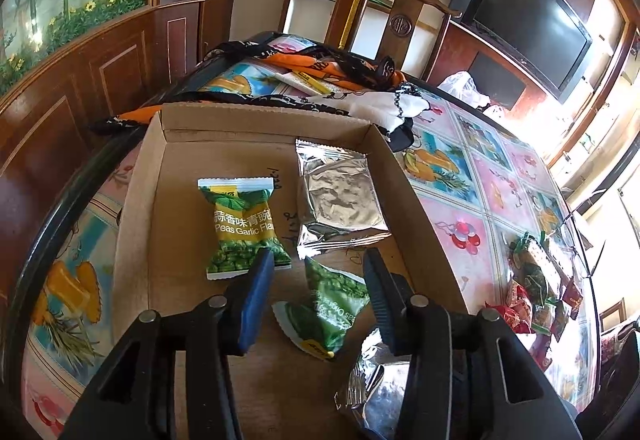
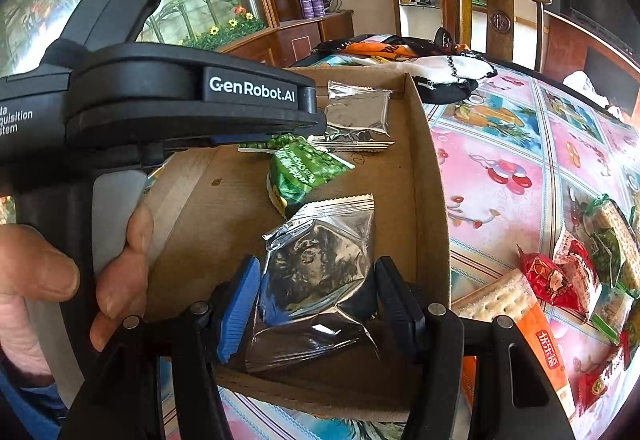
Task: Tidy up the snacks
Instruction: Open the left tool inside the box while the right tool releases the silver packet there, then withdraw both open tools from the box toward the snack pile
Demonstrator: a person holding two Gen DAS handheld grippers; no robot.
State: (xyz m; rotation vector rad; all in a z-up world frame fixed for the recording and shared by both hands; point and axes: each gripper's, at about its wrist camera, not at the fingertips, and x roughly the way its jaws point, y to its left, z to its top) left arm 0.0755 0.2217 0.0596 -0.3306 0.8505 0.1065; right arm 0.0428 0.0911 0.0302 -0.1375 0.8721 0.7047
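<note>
A shallow brown cardboard tray (image 1: 144,200) sits on a table covered by a glossy fruit-patterned cloth (image 1: 452,224). At the tray's left lies a green pea snack packet with white crimped ends (image 1: 240,228), flat on the floor. Just right of it, the left gripper (image 1: 320,292) hangs over a second green pea packet (image 1: 328,304), which lies tilted between its blue-padded finger and black finger; the pads stand clear of the wrapper, so this gripper has let go. Farther right, toward the tray's far corner, rests a crinkled silver foil packet (image 1: 340,200). In the right wrist view, the right gripper (image 2: 316,304) frames another silver foil pouch (image 2: 316,272) at the tray's near edge; both pads appear to press its sides, so it looks gripped. On the cloth at far right waits a loose heap of red, green and orange wrapped snacks (image 2: 580,280). The slick foil could slip or crumple if squeezed unevenly, and the two grippers, working close together, might knock the tilted packet.
</note>
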